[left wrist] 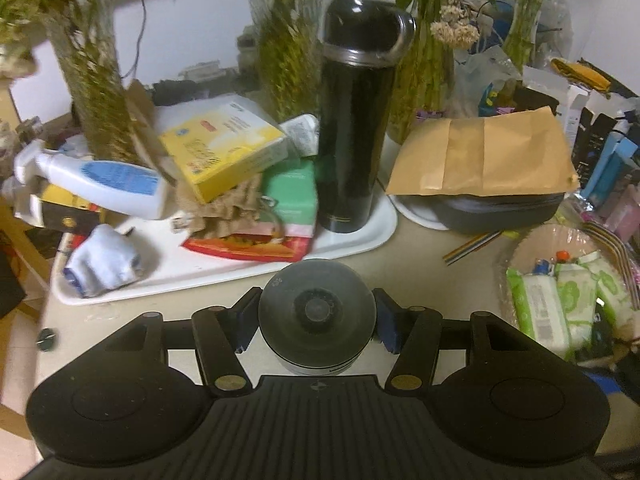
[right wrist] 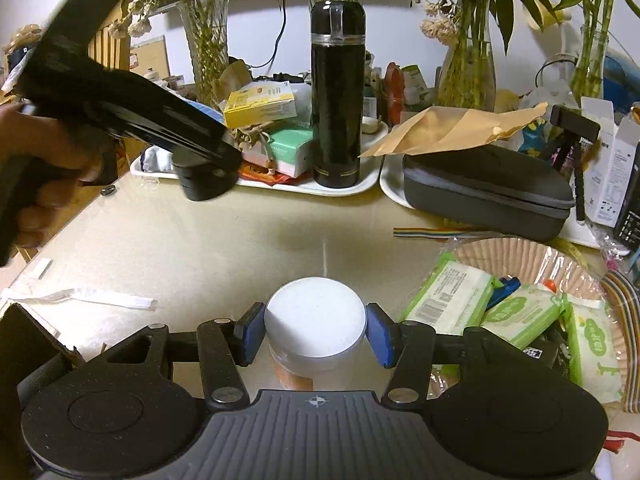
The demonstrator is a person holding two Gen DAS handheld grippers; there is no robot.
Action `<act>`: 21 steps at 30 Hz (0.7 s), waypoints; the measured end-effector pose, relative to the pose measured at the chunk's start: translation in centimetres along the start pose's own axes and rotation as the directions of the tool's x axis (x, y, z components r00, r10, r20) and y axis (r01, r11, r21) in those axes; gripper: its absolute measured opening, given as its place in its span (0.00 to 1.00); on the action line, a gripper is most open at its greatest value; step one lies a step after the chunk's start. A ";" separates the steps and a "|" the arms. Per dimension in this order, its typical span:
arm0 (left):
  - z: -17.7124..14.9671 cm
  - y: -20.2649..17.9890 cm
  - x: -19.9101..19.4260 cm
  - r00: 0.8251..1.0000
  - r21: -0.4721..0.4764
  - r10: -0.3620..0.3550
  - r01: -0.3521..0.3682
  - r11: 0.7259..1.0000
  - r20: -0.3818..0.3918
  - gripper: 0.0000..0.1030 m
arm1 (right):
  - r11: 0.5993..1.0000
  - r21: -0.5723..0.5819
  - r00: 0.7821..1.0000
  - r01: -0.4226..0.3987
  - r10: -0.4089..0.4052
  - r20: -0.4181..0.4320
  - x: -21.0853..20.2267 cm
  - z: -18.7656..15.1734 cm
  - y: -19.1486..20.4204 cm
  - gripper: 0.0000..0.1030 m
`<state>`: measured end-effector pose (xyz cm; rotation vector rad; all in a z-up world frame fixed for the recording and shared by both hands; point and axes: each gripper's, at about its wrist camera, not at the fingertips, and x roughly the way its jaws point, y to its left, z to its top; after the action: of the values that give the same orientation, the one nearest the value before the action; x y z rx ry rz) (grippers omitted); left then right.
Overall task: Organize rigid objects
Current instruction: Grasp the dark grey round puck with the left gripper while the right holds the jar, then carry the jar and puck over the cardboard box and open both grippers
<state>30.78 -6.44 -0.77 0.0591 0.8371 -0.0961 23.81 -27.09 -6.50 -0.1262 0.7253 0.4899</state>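
My left gripper [left wrist: 316,324] is shut on a dark round container [left wrist: 317,312] with a black domed lid, held just in front of the white tray [left wrist: 360,236]. A tall black thermos [left wrist: 354,120] stands upright on that tray's right end. My right gripper [right wrist: 315,332] is shut on a white-lidded jar [right wrist: 315,328] with an orange label, low over the beige table [right wrist: 200,240]. In the right wrist view the left gripper [right wrist: 208,184] hovers at the tray's [right wrist: 320,189] front left edge, and the thermos [right wrist: 338,92] stands behind.
The tray holds a spray bottle [left wrist: 100,184], a yellow box [left wrist: 224,148], a green box [left wrist: 290,192] and a rolled sock [left wrist: 104,268]. A grey case [right wrist: 488,192] under a brown envelope [right wrist: 452,128] sits right. A basket of wipes packs [right wrist: 520,312] is near right. Vases of plants [right wrist: 468,64] line the back.
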 end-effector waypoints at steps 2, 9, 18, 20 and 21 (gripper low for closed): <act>-0.4 0.4 -1.0 1.000 0.008 0.009 -0.009 1.000 0.008 0.55 | 1.000 -0.007 1.000 0.002 -0.002 -0.002 0.1 0.0 0.3 0.55; -1.7 1.9 -4.2 1.000 0.013 0.003 -0.003 1.000 0.023 0.55 | 1.000 -0.013 1.000 -0.006 0.006 0.012 -0.2 0.3 0.7 0.55; -3.3 3.8 -8.7 0.998 -0.013 -0.031 0.032 0.999 0.050 0.55 | 1.000 -0.008 0.999 -0.015 0.015 0.044 -1.8 1.4 0.5 0.55; -3.8 3.9 -9.8 0.997 0.001 -0.036 0.036 0.999 0.064 0.55 | 1.000 0.000 0.998 -0.025 0.025 0.052 -2.6 1.8 0.5 0.55; -4.1 4.0 -10.4 0.997 0.005 -0.041 0.041 0.999 0.070 0.55 | 1.000 -0.002 0.998 -0.029 0.029 0.057 -3.1 2.0 0.7 0.55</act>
<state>21.29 -1.49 4.31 0.0413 0.7682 -0.1375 22.72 -27.09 -2.90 -0.1025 0.6714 0.5200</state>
